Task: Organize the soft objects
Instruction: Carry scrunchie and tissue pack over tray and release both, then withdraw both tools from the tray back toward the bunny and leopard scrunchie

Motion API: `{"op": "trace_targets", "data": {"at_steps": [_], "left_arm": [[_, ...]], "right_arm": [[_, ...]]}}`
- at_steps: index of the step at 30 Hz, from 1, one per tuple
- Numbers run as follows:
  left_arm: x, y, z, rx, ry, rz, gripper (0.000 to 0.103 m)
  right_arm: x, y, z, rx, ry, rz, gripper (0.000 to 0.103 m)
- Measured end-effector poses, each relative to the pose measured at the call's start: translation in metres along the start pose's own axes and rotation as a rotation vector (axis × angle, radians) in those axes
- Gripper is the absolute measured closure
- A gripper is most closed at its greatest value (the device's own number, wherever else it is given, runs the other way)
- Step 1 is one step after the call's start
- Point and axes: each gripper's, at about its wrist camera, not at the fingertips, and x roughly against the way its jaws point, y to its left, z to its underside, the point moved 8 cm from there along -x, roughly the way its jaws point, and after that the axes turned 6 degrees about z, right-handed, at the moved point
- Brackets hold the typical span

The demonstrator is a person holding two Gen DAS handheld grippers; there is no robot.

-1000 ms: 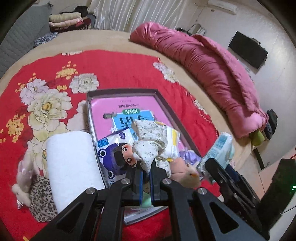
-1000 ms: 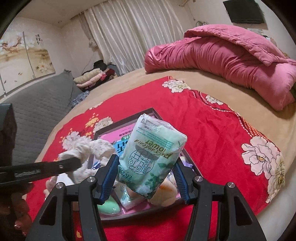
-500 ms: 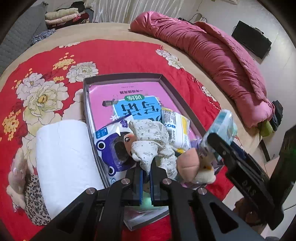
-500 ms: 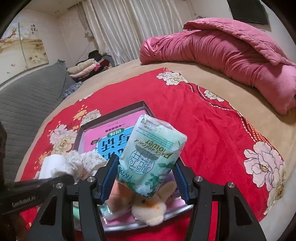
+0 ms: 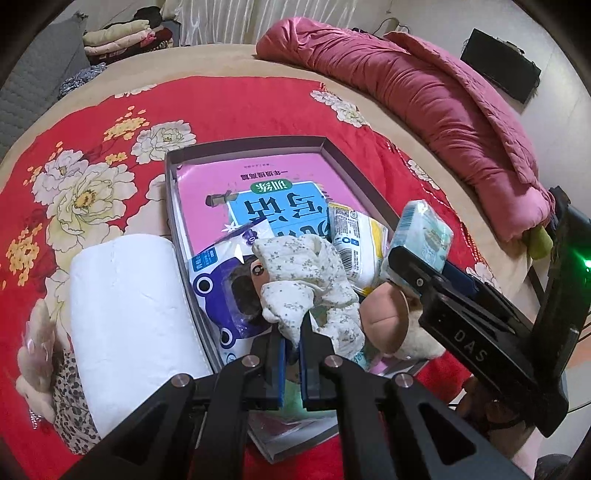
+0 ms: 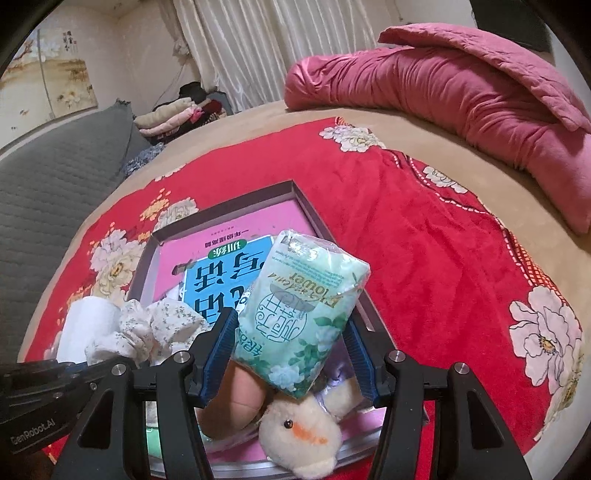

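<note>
My left gripper [image 5: 291,332] is shut on a cream floral cloth [image 5: 306,280], held over the near end of the grey tray [image 5: 247,146]. The cloth also shows in the right wrist view [image 6: 147,328]. My right gripper [image 6: 291,343] is shut on a green tissue pack [image 6: 299,314], held above the tray's near right corner; the pack shows in the left wrist view [image 5: 421,232]. The tray holds a pink and blue book [image 5: 273,199], a purple frog pouch [image 5: 229,288], a yellow-white packet [image 5: 354,247] and a plush duck [image 6: 299,435].
A white paper roll [image 5: 125,310] lies left of the tray on the red floral blanket [image 5: 221,107]. A leopard-print plush [image 5: 70,398] lies beside the roll. A pink duvet [image 5: 424,96] lies at the far right. Folded clothes [image 5: 122,35] are stacked at the back.
Both grippers have moved forward over the tray with their loads. The right gripper with the tissue pack has come closer to the left gripper and lower over the plush duck.
</note>
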Motion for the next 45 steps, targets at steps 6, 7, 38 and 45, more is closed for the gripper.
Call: {"op": "trace_targets", "data": {"at_steps": [6,7,38,45], "left_arm": [[-0.002,0.002,0.001,0.006,0.003,-0.004,0.097],[-0.002,0.002,0.001,0.008,0.004,-0.003,0.097],[0.029,0.001,-0.016,0.003,-0.070,0.017,0.040],[0.076,0.016,-0.019,0.038,-0.152,0.029,0.040]], "right_arm": [[-0.009,0.007,0.002,0.027,0.016,-0.005,0.043],[-0.010,0.008,0.002,0.031,0.015,-0.004,0.043],[0.056,-0.003,-0.016,-0.028,-0.214,-0.002,0.026],[0.077,0.030,-0.008,0.074,-0.226,-0.027,0.026]]}}
